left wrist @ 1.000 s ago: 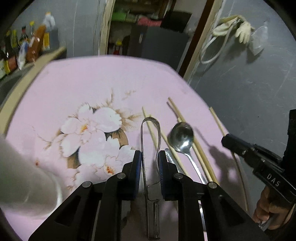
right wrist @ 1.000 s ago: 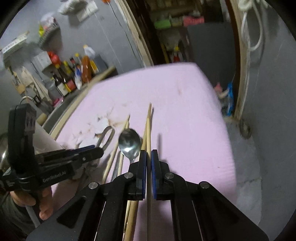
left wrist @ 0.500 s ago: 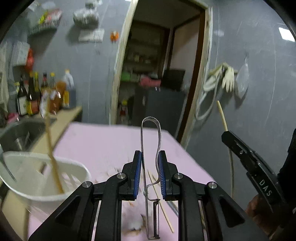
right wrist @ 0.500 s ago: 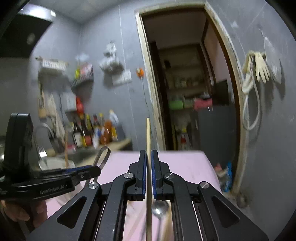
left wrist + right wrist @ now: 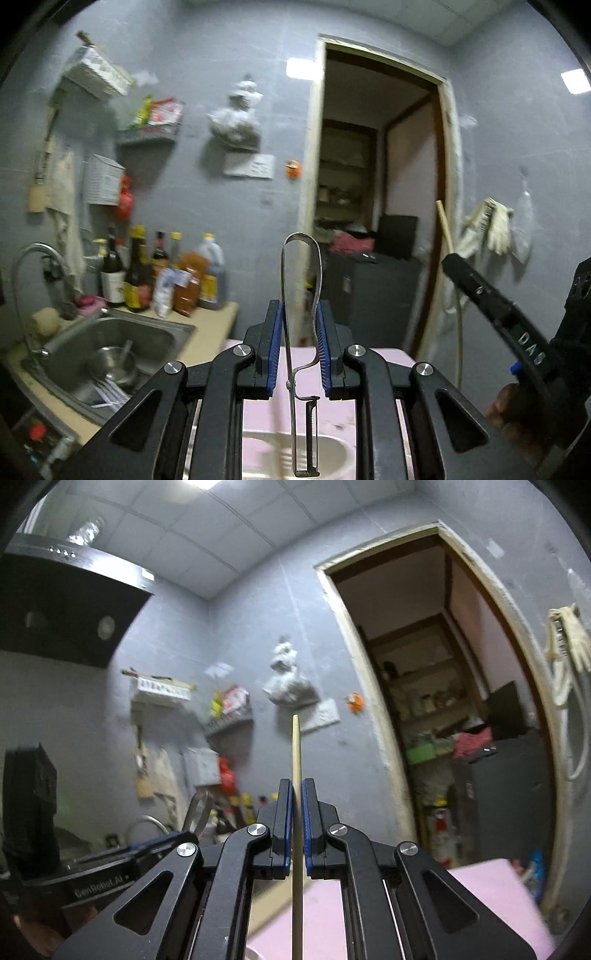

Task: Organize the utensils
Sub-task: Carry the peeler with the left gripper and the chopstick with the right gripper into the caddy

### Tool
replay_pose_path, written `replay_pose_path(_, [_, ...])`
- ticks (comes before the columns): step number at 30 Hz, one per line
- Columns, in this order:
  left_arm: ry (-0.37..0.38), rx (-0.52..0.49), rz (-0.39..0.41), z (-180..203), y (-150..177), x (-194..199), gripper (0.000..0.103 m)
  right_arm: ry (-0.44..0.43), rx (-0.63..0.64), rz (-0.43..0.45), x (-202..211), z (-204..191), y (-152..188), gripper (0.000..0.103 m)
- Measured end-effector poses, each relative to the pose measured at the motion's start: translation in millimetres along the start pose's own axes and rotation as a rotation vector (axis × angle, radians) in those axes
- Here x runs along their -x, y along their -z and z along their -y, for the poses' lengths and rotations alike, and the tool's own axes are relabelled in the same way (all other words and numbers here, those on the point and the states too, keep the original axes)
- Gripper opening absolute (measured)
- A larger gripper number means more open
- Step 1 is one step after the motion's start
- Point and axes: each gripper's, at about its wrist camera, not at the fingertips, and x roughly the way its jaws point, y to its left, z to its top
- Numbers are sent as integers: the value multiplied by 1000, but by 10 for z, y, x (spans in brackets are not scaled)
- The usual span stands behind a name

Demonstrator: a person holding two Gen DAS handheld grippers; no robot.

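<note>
Clamping a metal peeler [image 5: 301, 332] by its looped handle, the left gripper [image 5: 298, 349] holds it upright, loop above the blue-padded fingers [image 5: 274, 343] and blade hanging below, over a white container [image 5: 332, 456] that sits on the pink tabletop [image 5: 388, 356]. The right gripper [image 5: 296, 829] has its fingers [image 5: 285, 827] pressed together on a single wooden chopstick [image 5: 296, 760], which stands vertical, its tip well above the pads and its lower end running out of the bottom of the right wrist view. Left of the tabletop lies a steel sink [image 5: 107, 354] with a bowl inside, and sauce bottles [image 5: 147, 273] stand behind it against the grey wall.
</note>
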Motion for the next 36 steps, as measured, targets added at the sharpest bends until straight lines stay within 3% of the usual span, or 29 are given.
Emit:
replay_pose_path(6, [-75, 58, 26, -604, 38, -12, 15, -66, -28, 8, -379, -258, 101, 3])
replay_pose_path(13, [-86, 203, 19, -1098, 218, -92, 15, -33, -66, -32, -688, -320, 352, 3])
replay_pose_path(23, [-120, 215, 21, -1036, 474, -126, 15, 4, -42, -93, -750, -317, 582, 3])
replay_pose_path(36, [-161, 93, 10, -777, 750, -125, 15, -5, 44, -189, -700, -435, 857, 3])
